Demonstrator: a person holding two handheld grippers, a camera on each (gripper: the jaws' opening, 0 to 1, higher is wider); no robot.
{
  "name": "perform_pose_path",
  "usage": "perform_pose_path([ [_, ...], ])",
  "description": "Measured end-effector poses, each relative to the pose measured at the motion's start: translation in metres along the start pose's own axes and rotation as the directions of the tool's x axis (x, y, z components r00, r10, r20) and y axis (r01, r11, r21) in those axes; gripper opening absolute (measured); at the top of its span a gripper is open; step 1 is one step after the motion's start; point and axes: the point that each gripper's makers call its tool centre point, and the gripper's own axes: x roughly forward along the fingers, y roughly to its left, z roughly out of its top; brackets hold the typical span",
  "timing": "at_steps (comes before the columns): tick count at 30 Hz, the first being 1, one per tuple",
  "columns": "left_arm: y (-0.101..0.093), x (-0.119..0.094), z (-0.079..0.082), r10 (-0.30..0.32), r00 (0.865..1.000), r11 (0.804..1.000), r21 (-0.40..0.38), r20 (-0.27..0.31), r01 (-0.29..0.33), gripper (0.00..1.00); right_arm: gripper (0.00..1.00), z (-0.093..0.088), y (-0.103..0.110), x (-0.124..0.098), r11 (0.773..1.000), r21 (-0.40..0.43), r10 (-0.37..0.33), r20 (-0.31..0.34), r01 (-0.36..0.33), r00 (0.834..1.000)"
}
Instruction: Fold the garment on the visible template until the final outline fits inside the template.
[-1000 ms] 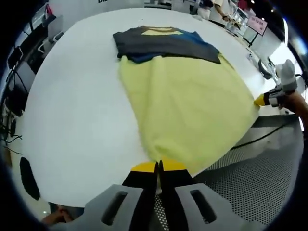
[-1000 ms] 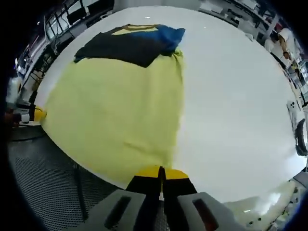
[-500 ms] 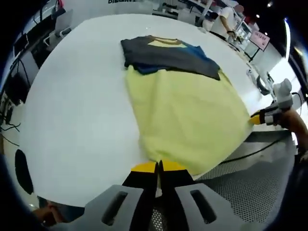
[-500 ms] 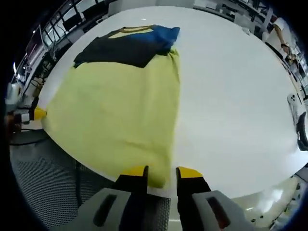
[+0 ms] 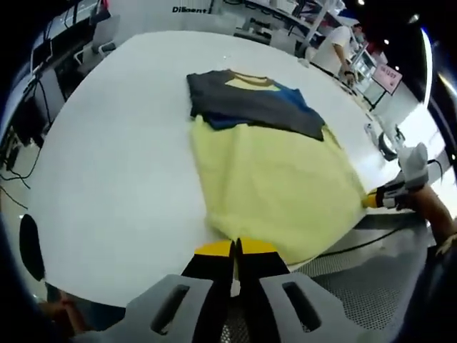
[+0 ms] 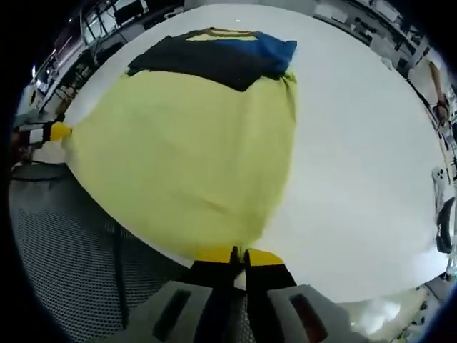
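My left hand-held gripper (image 5: 235, 248) is pinched tight on one near corner of the yellow garment (image 5: 275, 182), and my right hand-held gripper (image 6: 238, 255) is clamped on the other corner; half a second ago its jaws stood apart beside the hem. That makes two hand-held grippers and one garment, spread ahead of both on the white desk (image 5: 114, 157), its dark and blue upper part (image 6: 214, 57) farthest away. One person (image 5: 341, 44) stands beyond the desk.
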Motion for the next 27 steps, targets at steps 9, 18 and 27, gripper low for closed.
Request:
perform_pose_path([
  [9, 0.002, -0.013, 0.014, -0.002, 0.996, 0.999, -0.035, 0.091, 0.005, 0.00, 0.00, 0.023, -0.017, -0.024, 0.979, 0.204, -0.002, 0.163, -0.032, 0.987],
  [18, 0.002, -0.019, 0.030, 0.002, 0.986, 0.998, -0.061, 0.169, 0.009, 0.00, 0.00, 0.055, -0.026, -0.046, 0.996, 0.076, -0.068, 0.336, 0.045, 0.939],
  [27, 0.000, -0.031, 0.061, -0.005, 0.964, 1.000, -0.011, 0.264, 0.008, 0.00, 0.00, 0.078, -0.037, -0.061, 0.994, 0.096, -0.087, 0.416, 0.051, 0.905],
])
